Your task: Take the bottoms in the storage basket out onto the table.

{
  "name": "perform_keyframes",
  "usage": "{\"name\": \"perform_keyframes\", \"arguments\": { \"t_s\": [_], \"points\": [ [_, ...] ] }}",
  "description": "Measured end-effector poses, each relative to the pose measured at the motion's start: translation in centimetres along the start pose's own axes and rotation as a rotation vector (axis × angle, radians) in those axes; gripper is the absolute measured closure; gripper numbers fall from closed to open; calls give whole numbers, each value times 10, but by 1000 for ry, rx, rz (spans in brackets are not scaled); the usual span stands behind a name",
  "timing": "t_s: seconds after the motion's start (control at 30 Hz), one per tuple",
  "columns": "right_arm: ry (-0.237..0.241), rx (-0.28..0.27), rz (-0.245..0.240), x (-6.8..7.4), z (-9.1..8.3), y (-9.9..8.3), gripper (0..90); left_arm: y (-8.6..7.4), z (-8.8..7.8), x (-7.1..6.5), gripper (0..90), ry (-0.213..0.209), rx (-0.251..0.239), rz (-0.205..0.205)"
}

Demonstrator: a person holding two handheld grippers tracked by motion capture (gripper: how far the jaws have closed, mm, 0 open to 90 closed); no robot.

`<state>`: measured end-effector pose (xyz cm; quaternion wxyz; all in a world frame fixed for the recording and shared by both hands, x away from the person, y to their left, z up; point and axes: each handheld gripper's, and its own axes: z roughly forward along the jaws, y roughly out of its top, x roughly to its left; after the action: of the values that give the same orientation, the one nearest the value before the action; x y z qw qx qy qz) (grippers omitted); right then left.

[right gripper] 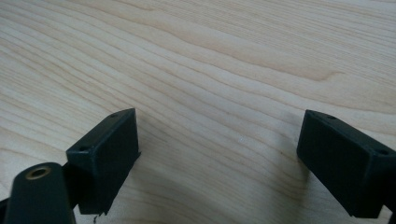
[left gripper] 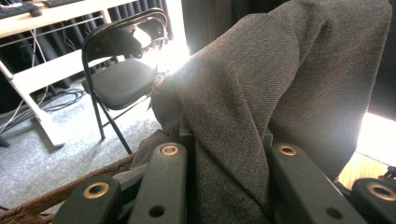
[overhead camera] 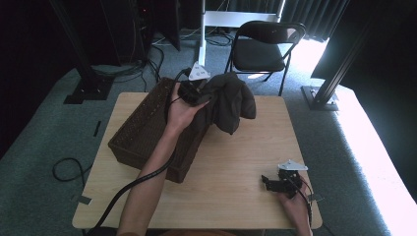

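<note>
- A person stands at the near edge of a light wooden table (overhead camera: pixel 236 162), both forearms reaching in, a two-jaw gripper in each hand.
- The left gripper (overhead camera: pixel 199 96) is raised above the far left part of the table, over the far end of a dark brown wicker basket (overhead camera: pixel 140 132). A black cable trails from it back along the forearm.
- Its jaws are clenched on a dark grey garment (overhead camera: pixel 228 101). In the left gripper view the twill cloth (left gripper: pixel 261 93) is bunched between the two black jaws and rises in thick folds above them.
- The garment hangs in the air from that grip, draped to the right of the gripper. Its lower folds fall just beside the basket's right wall, above the tabletop; I cannot tell whether they touch the wood.
- The basket is long and rectangular, lying at an angle on the left half of the table.
- The right gripper (overhead camera: pixel 275 183) rests low at the near right corner of the table, well apart from the garment and basket.
- In the right gripper view its jaws stand wide apart, released, with bare wood grain (right gripper: pixel 210 70) between them.
- Beyond the table, a black folding chair (overhead camera: pixel 265 46) stands on grey carpet.
</note>
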<state>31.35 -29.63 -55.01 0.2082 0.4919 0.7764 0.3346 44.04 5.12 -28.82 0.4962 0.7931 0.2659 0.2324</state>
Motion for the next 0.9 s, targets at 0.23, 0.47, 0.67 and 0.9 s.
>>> {"name": "perform_keyframes", "arguments": {
  "t_s": [0.23, 0.47, 0.67, 0.9],
  "points": [
    [0, 0, 0, 0, 0, 0, 124, 0, 7, -3, 763, -10, 2, -6],
    [0, 0, 0, 0, 0, 0, 124, 0, 13, -5, 763, -17, 5, -7],
    [0, 0, 0, 0, 0, 0, 124, -1, 18, -5, 763, -24, 10, -15],
    [0, 0, 0, 0, 0, 0, 124, -2, 23, -7, 763, -30, 13, -18]
  ]
}}
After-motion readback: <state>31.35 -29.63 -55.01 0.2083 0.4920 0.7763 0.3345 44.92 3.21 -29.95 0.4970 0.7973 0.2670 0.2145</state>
